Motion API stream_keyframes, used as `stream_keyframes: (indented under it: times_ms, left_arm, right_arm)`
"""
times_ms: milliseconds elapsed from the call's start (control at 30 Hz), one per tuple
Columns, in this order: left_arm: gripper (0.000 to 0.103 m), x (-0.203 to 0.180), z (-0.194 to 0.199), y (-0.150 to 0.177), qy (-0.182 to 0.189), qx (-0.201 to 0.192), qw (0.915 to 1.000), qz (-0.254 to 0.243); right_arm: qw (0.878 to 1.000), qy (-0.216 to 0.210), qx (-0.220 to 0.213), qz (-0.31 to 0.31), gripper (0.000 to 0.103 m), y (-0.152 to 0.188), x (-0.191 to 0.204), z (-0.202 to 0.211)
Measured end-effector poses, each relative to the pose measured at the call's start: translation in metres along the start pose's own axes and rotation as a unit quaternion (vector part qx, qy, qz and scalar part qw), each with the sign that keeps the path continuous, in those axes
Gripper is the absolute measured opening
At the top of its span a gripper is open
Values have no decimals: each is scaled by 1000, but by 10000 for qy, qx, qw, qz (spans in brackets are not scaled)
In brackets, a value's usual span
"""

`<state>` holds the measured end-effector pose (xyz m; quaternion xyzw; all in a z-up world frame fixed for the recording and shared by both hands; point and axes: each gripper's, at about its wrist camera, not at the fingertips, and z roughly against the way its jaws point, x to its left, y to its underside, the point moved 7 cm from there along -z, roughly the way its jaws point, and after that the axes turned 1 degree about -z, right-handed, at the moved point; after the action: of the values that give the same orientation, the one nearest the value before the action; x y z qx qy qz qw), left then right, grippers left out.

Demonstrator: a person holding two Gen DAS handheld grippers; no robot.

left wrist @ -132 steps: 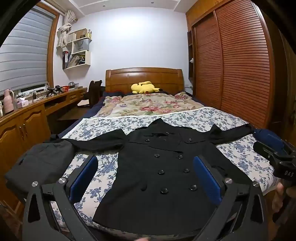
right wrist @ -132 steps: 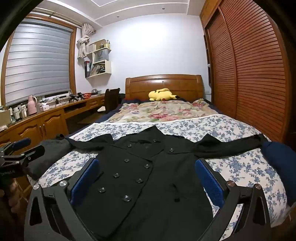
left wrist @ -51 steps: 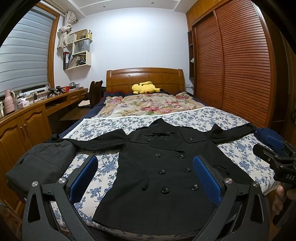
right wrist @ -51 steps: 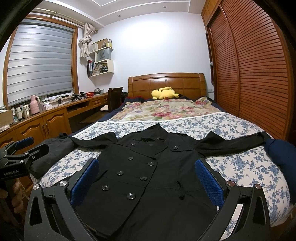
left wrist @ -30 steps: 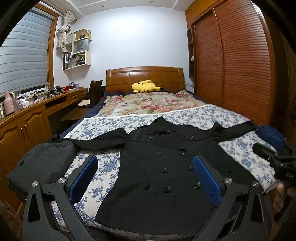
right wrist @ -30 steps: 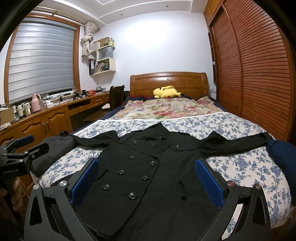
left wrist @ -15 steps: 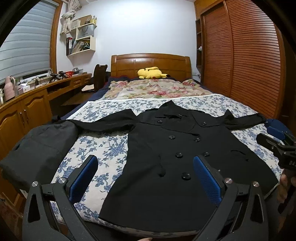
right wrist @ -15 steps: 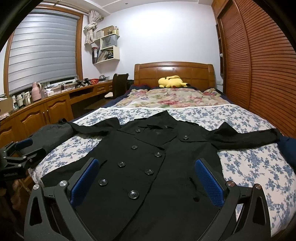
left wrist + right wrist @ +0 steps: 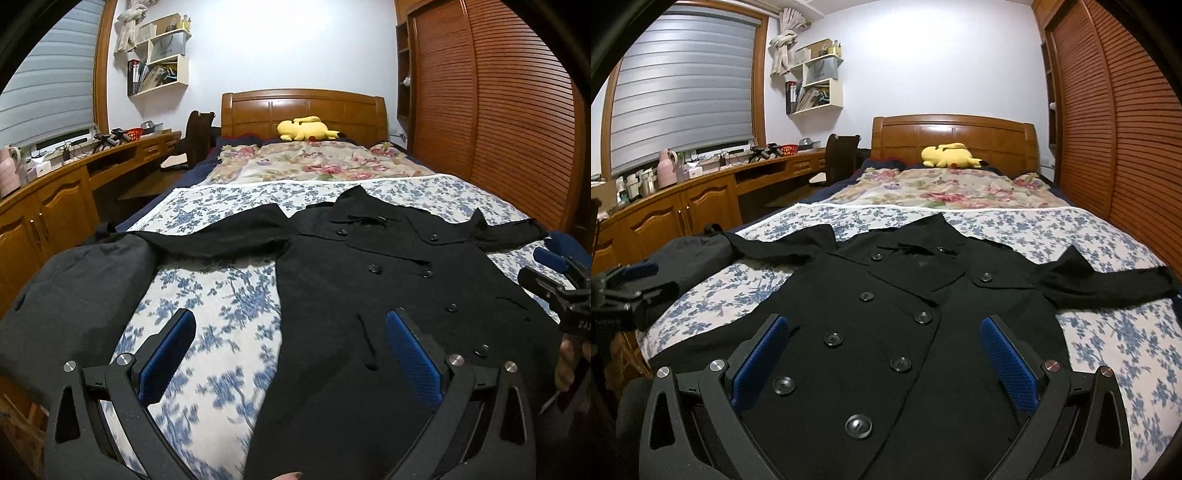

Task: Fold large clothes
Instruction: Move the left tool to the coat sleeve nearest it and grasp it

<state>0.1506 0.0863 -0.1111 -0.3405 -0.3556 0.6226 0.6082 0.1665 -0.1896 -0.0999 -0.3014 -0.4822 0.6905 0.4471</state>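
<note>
A black double-breasted coat (image 9: 388,295) lies flat, front up, on the blue-flowered bedspread (image 9: 221,288), sleeves spread to both sides. It also shows in the right wrist view (image 9: 905,314). My left gripper (image 9: 288,350) is open and empty, low over the coat's lower left edge. My right gripper (image 9: 882,354) is open and empty, low over the coat's lower front by the buttons. The right gripper also shows at the right edge of the left wrist view (image 9: 554,280); the left gripper shows at the left edge of the right wrist view (image 9: 631,291).
A dark grey garment (image 9: 74,288) lies heaped at the bed's left edge. A yellow plush toy (image 9: 306,129) sits by the wooden headboard. A long wooden desk (image 9: 694,195) runs along the left; slatted wardrobe doors (image 9: 498,110) stand at the right. Dark blue cloth (image 9: 569,240) lies at the bed's right edge.
Both grippers have moved forward and down toward the coat's lower part; the coat has not moved and both grippers have stayed open.
</note>
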Motion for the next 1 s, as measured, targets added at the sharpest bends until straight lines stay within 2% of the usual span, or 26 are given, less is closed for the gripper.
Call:
stream_keyframes:
  times_ms: [267,567,800,933,1000]
  left_arm:
    - [103,33,-47,-15,144,221,9993,272]
    - [103,64,-90,-38,-15,474,9982,356]
    - [103,107,-132,-57,-229,554,9953,758]
    - [103,129,-161,-65,-266,694,9924,981]
    - [102,137,-177,-66,-335,764,9910,1048]
  right_arm:
    - [9997,-88,145,201,103,-12,-2,-38]
    - [9982,-350,332,353,103,-33,-3,-89]
    - [9949,-460,629,637,103,-20,-1,-129]
    - [9903,-612,1102,590,103,4,-5,-151]
    - [9897,-638,1140,589,103,4,-8,-151]
